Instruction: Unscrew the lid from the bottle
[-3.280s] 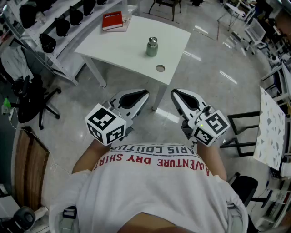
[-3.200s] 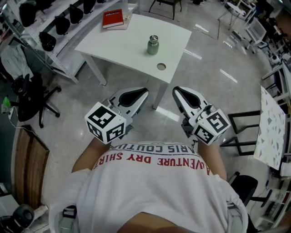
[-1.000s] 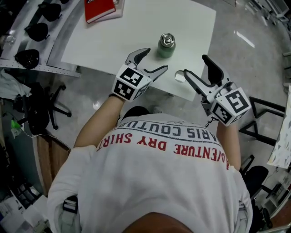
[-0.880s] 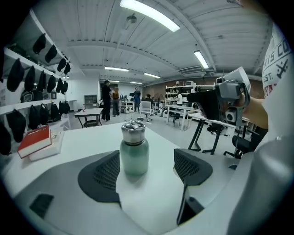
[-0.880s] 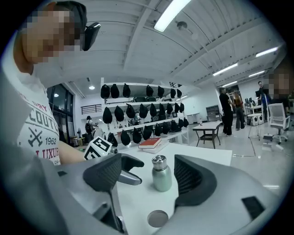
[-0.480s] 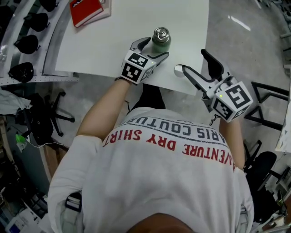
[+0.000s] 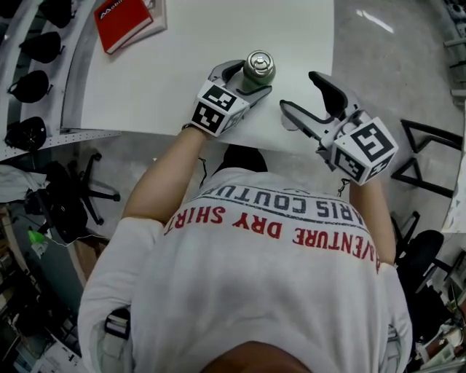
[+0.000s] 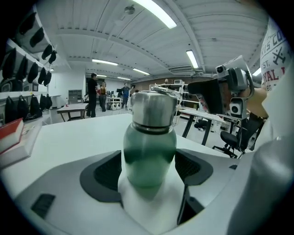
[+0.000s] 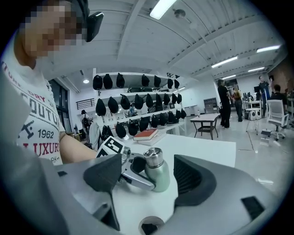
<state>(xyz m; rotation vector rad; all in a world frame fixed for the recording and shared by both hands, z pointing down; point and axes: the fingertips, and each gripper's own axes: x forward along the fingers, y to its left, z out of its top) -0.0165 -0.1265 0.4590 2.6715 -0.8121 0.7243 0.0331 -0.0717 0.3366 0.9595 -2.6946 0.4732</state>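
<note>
Green bottle (image 8: 149, 156) stands upright near the front edge of the white worktop (image 7: 175, 73), steel lid (image 8: 154, 110) on.

Left claw (image 7: 250, 80): jaws spread, one either side of the bottle's body. Pads look level with its flanks; the view is too close to say whether they touch.

Right claw (image 7: 300, 91): open and holding nothing, over the worktop's front edge, just to the right of the bottle and apart from it, jaws aimed toward it.

Red book (image 7: 120, 13) lies at the far left corner, well away.
</note>
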